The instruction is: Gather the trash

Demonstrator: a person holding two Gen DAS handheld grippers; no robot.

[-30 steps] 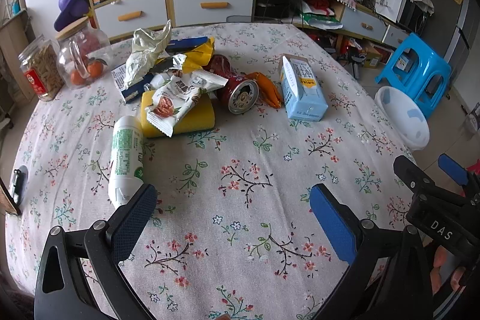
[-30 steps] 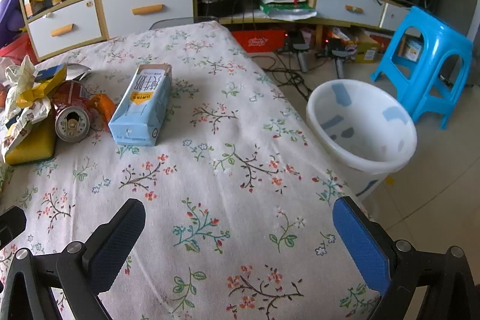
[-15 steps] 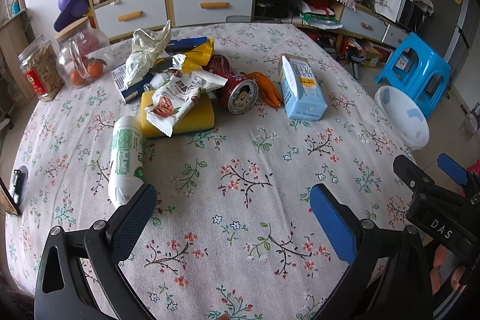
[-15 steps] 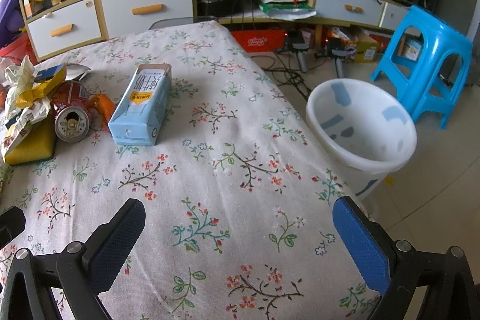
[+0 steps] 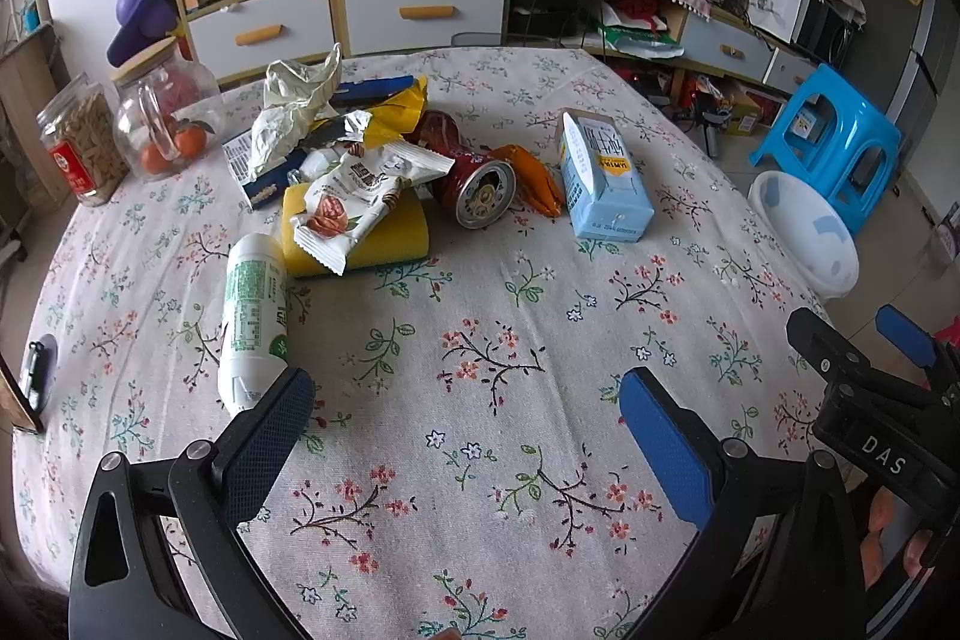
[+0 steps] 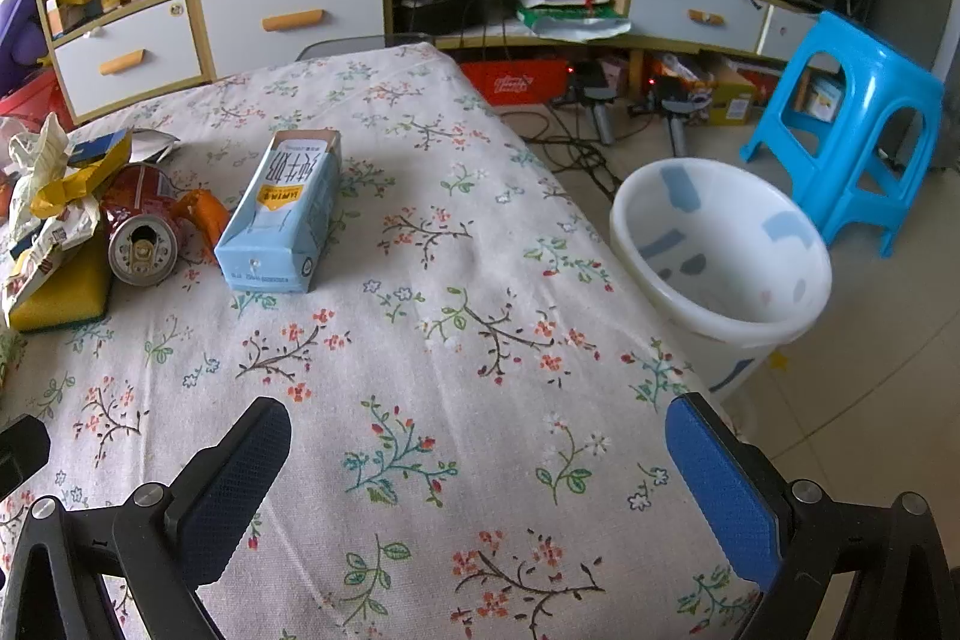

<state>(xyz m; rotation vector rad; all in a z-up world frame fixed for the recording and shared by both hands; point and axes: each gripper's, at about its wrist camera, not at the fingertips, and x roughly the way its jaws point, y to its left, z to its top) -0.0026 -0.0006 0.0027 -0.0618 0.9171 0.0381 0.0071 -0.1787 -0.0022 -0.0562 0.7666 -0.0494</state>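
table (image 5: pixel 480 460): round top under a floral cloth, soft weave. I expect items to drag on it, not slide.
bin (image 6: pixel 720 250): white plastic pail on the floor just off the table's right edge, mouth open, smooth wall. I see nothing in it.
carton (image 6: pixel 282 214): pale blue drink box lying flat, alone, right of the pile. Stiff card, flat faces; I judge it light and likely empty. I'd grip across the two long sides, mid-length.
sponge (image 5: pixel 384 238): yellow block under the wrappers, soft and springy. Not clearly trash.
bottle (image 5: pixel 252 316): white plastic with green label, on its side, mouth toward my left gripper. Round and smooth, so it may roll; I'd take it across the body.
can (image 5: pixel 474 184): red, on its side, open end facing me, touching the orange wrapper (image 5: pixel 534 178). Thin metal that dents easily; I'd pinch lightly across the barrel.
wrappers (image 5: pixel 354 196): crinkled foil and film heaped on the sponge, near weightless and slippery. I'd pinch a fold.
left gripper (image 5: pixel 465 427): jaws wide apart, holding nothing, above bare cloth, bottle just beside one finger.
right gripper (image 6: pixel 480 454): jaws wide apart, holding nothing, near the table's right edge, carton ahead.
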